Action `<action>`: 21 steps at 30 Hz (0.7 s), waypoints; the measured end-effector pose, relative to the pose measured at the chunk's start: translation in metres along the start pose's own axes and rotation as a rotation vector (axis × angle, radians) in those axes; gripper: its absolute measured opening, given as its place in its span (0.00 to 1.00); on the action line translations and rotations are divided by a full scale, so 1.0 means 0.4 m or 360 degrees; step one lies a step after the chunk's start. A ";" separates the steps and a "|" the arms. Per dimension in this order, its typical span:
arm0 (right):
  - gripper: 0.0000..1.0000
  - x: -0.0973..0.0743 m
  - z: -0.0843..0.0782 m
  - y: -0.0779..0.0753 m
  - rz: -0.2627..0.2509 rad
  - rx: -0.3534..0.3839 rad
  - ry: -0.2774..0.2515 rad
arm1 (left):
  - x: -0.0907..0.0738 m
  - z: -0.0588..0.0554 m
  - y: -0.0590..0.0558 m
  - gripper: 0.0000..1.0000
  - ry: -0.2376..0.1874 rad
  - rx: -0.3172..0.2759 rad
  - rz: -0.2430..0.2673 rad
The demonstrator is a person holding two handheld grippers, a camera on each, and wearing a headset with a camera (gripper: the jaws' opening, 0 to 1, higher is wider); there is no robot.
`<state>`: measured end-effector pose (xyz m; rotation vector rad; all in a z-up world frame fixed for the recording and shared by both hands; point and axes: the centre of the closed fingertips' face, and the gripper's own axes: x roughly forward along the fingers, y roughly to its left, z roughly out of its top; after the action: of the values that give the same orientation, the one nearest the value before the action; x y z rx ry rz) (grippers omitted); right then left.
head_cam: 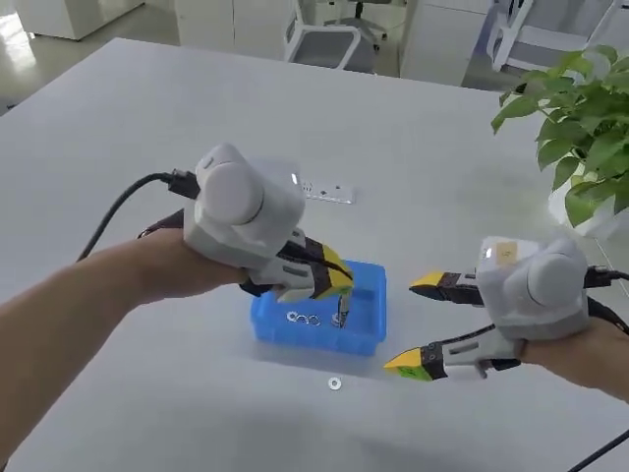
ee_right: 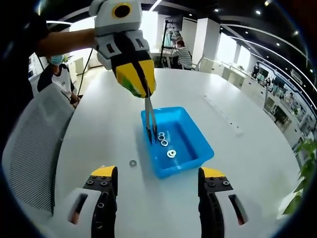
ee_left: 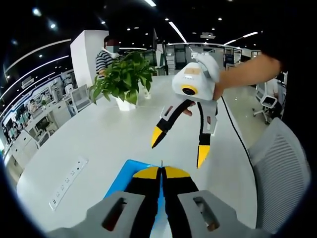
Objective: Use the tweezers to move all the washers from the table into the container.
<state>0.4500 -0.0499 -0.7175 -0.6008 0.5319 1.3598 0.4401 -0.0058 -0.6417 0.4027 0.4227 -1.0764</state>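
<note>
The fingers of the left gripper (head_cam: 316, 278) are pressed together on a thin pair of metal tweezers (head_cam: 340, 313). The tips of the tweezers point down inside the blue rectangular plastic container (head_cam: 366, 339), close to its near wall. Three small round metal washers (ee_right: 164, 143) lie on the container's floor, toward its near left corner. The right gripper (head_cam: 414, 324) hovers just beside the container's right wall, its fingers spread wide and holding nothing. One more metal washer (head_cam: 335, 383) lies on the white tabletop (head_cam: 147, 118), just off the container's near wall, toward the person's edge.
</note>
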 end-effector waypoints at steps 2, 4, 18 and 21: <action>0.67 -0.002 -0.005 0.007 -0.0002 0.0010 0.0002 | -0.006 0.005 -0.003 0.05 -0.0010 -0.0006 -0.0003; 0.67 -0.003 -0.009 0.011 -0.0002 0.0023 0.0003 | -0.010 0.007 -0.006 0.05 -0.0013 -0.0010 -0.0005; 0.76 -0.013 -0.008 0.031 -0.0030 0.0068 -0.0018 | -0.002 -0.009 -0.060 0.05 0.0011 -0.0013 -0.0082; 0.82 -0.012 -0.012 0.036 -0.0030 0.0093 -0.0019 | 0.005 -0.020 -0.071 0.05 0.0022 -0.0014 -0.0095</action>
<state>0.4353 -0.0551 -0.7193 -0.5485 0.5529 1.3249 0.4145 -0.0150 -0.6527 0.3920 0.4536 -1.1300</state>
